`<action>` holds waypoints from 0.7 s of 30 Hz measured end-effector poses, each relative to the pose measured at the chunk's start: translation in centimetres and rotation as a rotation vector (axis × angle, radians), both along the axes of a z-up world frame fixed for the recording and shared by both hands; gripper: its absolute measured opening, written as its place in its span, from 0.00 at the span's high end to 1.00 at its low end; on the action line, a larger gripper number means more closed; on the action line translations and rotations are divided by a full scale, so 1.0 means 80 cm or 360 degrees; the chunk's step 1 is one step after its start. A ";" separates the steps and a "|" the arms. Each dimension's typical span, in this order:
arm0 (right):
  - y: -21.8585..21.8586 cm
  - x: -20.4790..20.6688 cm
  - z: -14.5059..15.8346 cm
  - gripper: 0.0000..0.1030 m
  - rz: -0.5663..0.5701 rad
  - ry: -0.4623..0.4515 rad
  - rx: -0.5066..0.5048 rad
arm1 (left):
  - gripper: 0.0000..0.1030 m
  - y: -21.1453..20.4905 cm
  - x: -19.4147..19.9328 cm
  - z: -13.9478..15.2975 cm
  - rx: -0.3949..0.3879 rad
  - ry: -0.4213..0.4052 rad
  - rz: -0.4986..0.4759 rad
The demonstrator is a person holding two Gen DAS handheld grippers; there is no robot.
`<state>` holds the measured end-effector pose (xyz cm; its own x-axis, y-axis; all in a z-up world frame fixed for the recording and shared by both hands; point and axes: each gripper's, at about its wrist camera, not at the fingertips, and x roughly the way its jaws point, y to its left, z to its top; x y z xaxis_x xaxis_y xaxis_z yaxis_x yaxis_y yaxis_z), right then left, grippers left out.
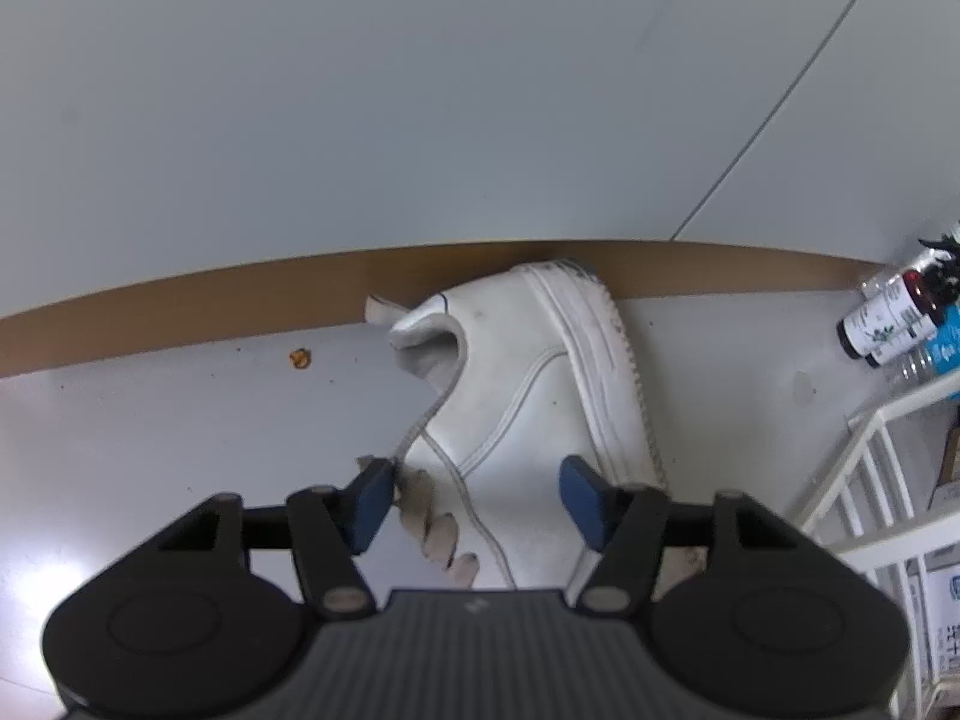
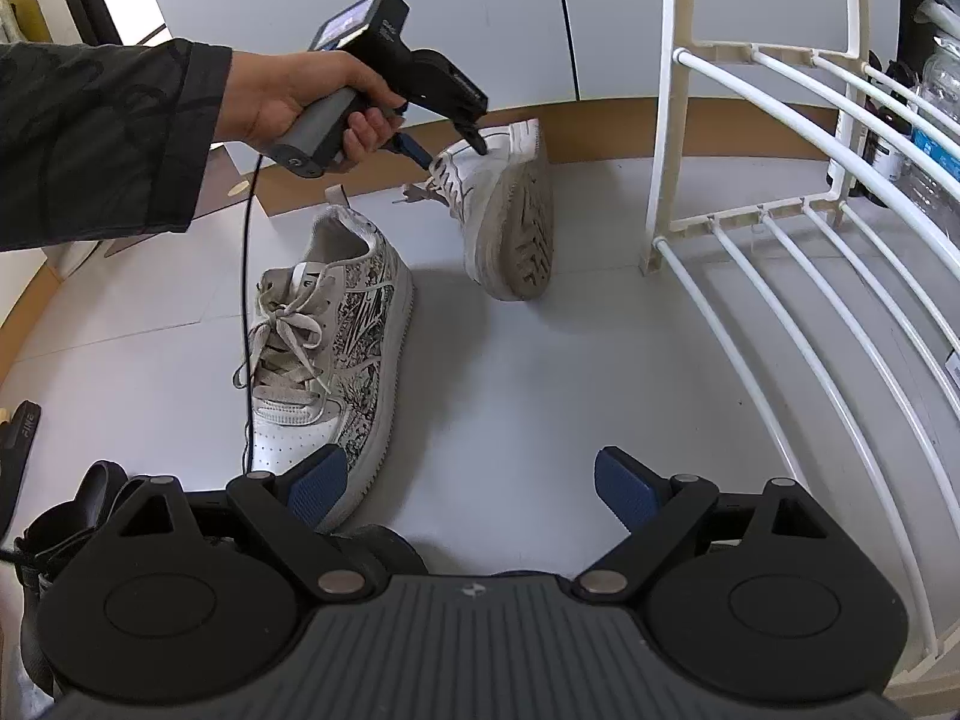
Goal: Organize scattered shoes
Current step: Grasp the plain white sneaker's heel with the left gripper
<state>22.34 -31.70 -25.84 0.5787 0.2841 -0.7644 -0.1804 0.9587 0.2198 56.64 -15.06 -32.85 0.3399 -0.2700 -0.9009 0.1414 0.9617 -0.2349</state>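
A white sneaker (image 1: 516,372) lies on its side against the brown baseboard, its dirty sole (image 2: 528,228) facing the right wrist view. My left gripper (image 1: 477,474) hangs over it with the jaws open. The left pad (image 1: 369,504) is at the laces and the right pad (image 1: 585,504) is over the side panel. In the right wrist view a hand holds that left gripper (image 2: 450,153) with its tips at the shoe's upper. A white sneaker with black print (image 2: 336,348) stands upright on the floor. My right gripper (image 2: 468,468) is open above the floor by its toe, with nothing between the fingers.
A white wire shoe rack (image 2: 780,228) stands at the right, also seen as a rack (image 1: 870,462) in the left wrist view. Bottles (image 1: 888,318) lie beside it by the wall. Dark footwear (image 2: 90,498) sits at the lower left. A black cable (image 2: 245,300) hangs from the left gripper.
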 end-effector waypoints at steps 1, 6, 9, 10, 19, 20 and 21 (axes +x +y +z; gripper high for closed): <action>0.000 -0.001 0.001 0.10 0.0006 -0.0005 0.0000 | 0.35 0.001 0.000 -0.001 -0.0016 0.0001 0.0017; 0.000 -0.004 0.001 0.10 0.0013 0.0013 0.0004 | 0.32 0.017 -0.003 -0.012 -0.0166 0.0044 0.0134; 0.000 -0.007 0.002 0.10 0.0015 0.0012 -0.0004 | 0.32 0.027 -0.007 -0.019 -0.0222 0.0056 0.0191; 0.000 -0.007 0.002 0.10 0.0012 0.0012 -0.0004 | 0.36 0.027 -0.008 -0.019 -0.0229 0.0047 0.0189; 0.002 -0.011 0.011 0.10 0.0011 -0.0023 0.0007 | 0.58 0.021 -0.017 0.006 -0.0223 -0.0061 0.0209; 0.001 -0.010 0.010 0.10 0.0003 -0.0021 0.0006 | 0.60 0.020 -0.017 0.009 -0.0233 -0.0080 0.0200; -0.001 -0.010 0.010 0.10 -0.0002 -0.0018 0.0004 | 0.61 0.019 -0.017 0.011 -0.0238 -0.0094 0.0192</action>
